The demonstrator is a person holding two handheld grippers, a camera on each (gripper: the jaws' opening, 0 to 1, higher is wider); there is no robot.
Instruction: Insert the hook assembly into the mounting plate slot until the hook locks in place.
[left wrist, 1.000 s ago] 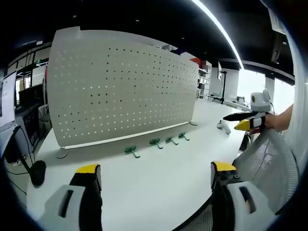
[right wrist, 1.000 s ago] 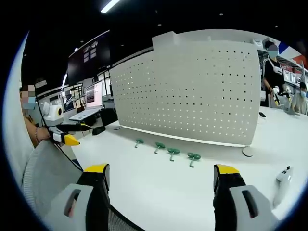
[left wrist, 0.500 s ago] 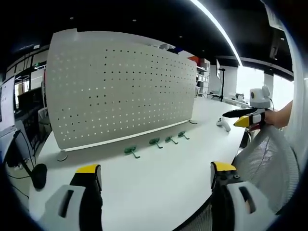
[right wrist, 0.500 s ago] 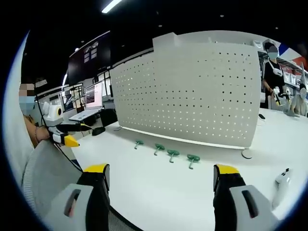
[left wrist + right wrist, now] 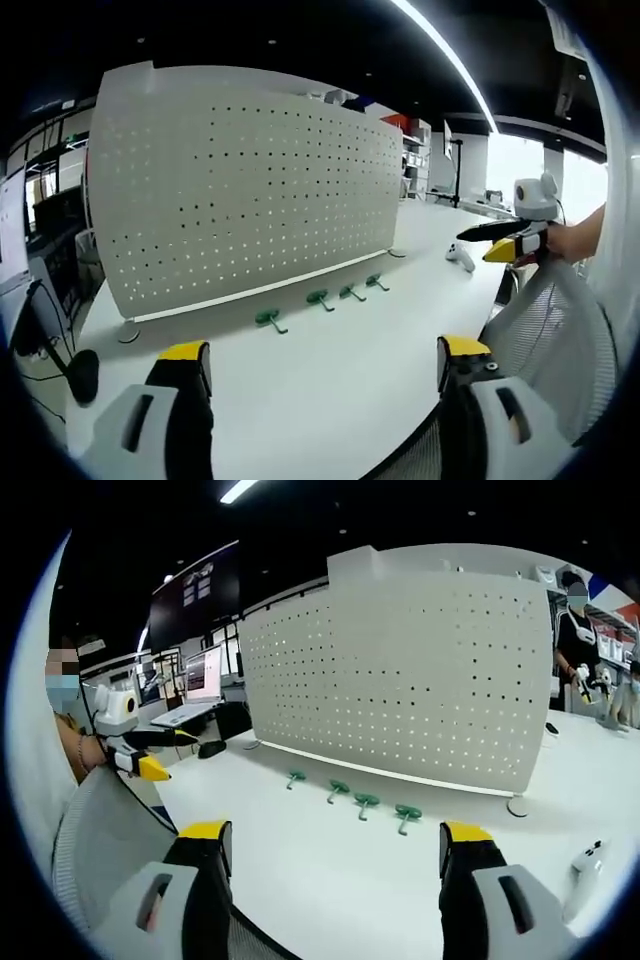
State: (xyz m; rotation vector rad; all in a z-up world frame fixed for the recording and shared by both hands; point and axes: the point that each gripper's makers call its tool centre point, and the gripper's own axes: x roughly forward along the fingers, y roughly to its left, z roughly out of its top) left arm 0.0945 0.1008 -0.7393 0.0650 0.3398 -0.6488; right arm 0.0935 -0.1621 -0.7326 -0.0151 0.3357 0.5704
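A white perforated mounting plate [image 5: 240,190] [image 5: 400,680] stands upright on a white table [image 5: 330,370] [image 5: 330,870]. Several green hooks lie in a row on the table before it, from one hook [image 5: 268,319] [image 5: 406,814] to another [image 5: 376,283] [image 5: 295,777]. My left gripper [image 5: 325,365] is open, well short of the hooks, nothing between its yellow-tipped jaws. My right gripper [image 5: 325,845] is open too, equally far back. The right gripper [image 5: 500,240] enters the left gripper view at the right; the left gripper [image 5: 150,755] enters the right gripper view at the left.
A white handheld device [image 5: 460,258] [image 5: 583,865] lies on the table beside the plate. A mesh chair back [image 5: 545,330] [image 5: 100,840] stands close to me. Monitors [image 5: 205,675] and a black object [image 5: 82,368] sit at the plate's other end. People [image 5: 580,650] stand in the background.
Both views have drifted slightly, so the cameras moved a little. The hooks and plate lie as before, and both grippers stay open.
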